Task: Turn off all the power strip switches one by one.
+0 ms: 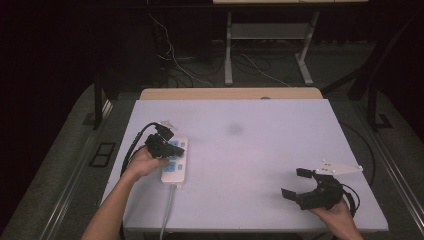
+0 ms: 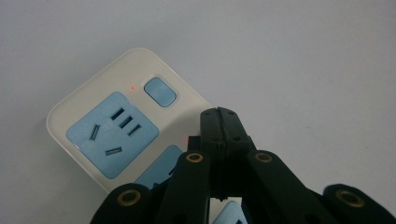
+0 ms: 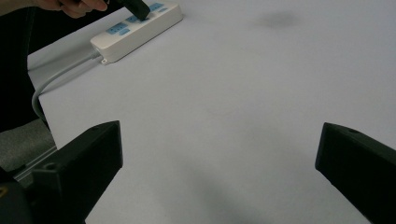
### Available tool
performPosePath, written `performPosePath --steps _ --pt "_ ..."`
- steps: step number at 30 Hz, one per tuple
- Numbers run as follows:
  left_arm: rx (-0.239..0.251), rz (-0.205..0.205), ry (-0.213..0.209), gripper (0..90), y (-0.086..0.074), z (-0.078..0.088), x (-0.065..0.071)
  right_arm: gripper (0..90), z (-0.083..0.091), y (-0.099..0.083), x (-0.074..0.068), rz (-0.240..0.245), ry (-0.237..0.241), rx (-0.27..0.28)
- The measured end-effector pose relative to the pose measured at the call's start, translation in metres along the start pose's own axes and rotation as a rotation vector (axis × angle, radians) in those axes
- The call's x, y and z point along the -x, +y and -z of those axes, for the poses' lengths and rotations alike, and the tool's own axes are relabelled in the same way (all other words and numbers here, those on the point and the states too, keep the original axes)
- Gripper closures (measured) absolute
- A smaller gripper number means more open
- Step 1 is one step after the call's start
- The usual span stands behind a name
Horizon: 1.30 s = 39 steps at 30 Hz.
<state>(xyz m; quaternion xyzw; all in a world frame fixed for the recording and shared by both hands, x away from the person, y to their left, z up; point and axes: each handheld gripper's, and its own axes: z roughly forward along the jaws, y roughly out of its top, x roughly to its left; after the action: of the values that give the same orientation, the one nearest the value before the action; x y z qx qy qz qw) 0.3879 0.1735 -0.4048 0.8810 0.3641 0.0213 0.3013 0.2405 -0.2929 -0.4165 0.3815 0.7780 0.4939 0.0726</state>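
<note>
Left claw [image 1: 161, 146] pressed together, tips down on the white power strip [image 1: 175, 161] near the left edge of the pale counter [image 1: 250, 150]. Right claw [image 1: 300, 184] spread wide apart, empty, front right. Dark room, cables on the grey floor [image 1: 260, 70] behind.

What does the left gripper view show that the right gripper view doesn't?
The left gripper view shows the left gripper with its jaws shut together over the power strip, and, up close, a blue socket, a blue switch and a small red light. The right gripper view shows the right gripper with its jaws wide open and nothing between them, the strip's grey cord and a dark smudge on the table. Both show the power strip and the white table.
</note>
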Motion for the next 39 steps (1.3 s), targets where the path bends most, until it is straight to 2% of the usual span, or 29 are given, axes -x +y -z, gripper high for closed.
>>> performPosePath --steps 6,18,22,29,39 --pt "0.006 0.013 0.0 89.4 -0.0013 0.0003 -0.0003 0.5 0.0003 -0.0004 0.0001 -0.003 -0.001 -0.003" --pt "0.027 0.067 -0.045 89.6 -0.0043 -0.0001 -0.0065 0.5 0.0004 -0.0007 0.0002 -0.003 -0.002 -0.005" --pt "0.014 0.058 -0.029 89.6 -0.0035 -0.0011 -0.0045 0.5 0.0001 -0.0004 0.0004 -0.004 -0.002 -0.004" --pt "0.056 0.091 -0.035 89.6 -0.009 -0.0015 -0.0047 0.5 0.0002 -0.0001 -0.0003 0.002 -0.002 -0.003" --pt "0.04 0.078 -0.016 89.5 -0.0069 -0.0006 -0.0022 0.5 0.0011 0.0 0.0013 -0.006 -0.006 0.001"
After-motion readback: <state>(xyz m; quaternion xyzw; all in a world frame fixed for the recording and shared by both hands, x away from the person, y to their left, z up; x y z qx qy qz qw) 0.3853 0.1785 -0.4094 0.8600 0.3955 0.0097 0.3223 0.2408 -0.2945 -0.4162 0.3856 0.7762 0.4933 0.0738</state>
